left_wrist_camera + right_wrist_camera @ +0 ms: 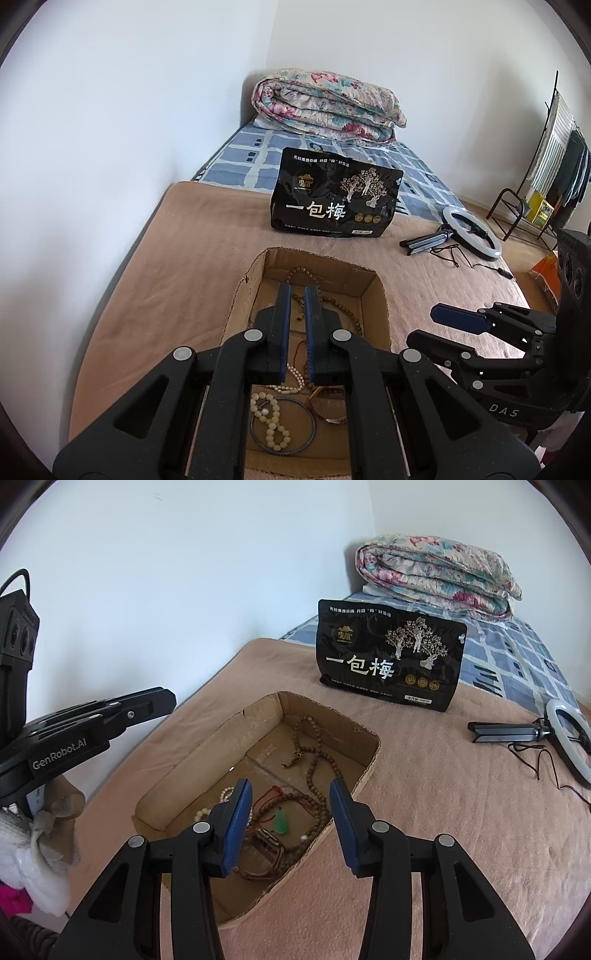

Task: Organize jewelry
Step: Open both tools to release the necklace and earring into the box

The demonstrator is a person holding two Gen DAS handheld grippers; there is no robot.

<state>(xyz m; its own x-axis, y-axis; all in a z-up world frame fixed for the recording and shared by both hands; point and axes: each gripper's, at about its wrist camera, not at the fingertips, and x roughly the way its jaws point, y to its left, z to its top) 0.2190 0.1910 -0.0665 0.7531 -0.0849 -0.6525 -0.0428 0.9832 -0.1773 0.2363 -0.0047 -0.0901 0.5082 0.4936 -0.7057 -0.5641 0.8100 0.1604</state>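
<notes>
Bedroom scene, seen from two handheld grippers above a bed covered with a tan blanket [424,812].

Near the middle of the blanket, an open, shallow cardboard box [266,709] holding the jewelry. Inside, toward the far end, a long strand of brown wooden beads [314,764] looped loosely across the floor of the box. Closer in, a small green pendant [281,821] on a red cord, lying among the brown beads. Beside it, a dark, chunky bracelet [267,845]. At the near-left end, a string of pale, cream-coloured beads [271,424] resting inside a thin blue bangle [282,428], with a finer strand of small white beads [291,376] just above.

Left gripper [297,291] poised over the box, pointing down into it, blue-padded fingers [283,325] drawn almost together with only a narrow slit between; nothing gripped.

Right gripper [290,786] hovering over the near-right side of the box, fingers [238,823] spread partway apart, pendant and bracelet visible in the gap below, pads touching none of it; nothing held.

Behind the box, standing upright on the blanket, a black snack bag [391,657] with gold and white Chinese lettering. To the right, lying flat, a ring light [569,738] on a small folded tripod. At the far end of the bed, a rolled floral quilt [439,572] on a blue checked sheet [517,657]. White walls behind.
</notes>
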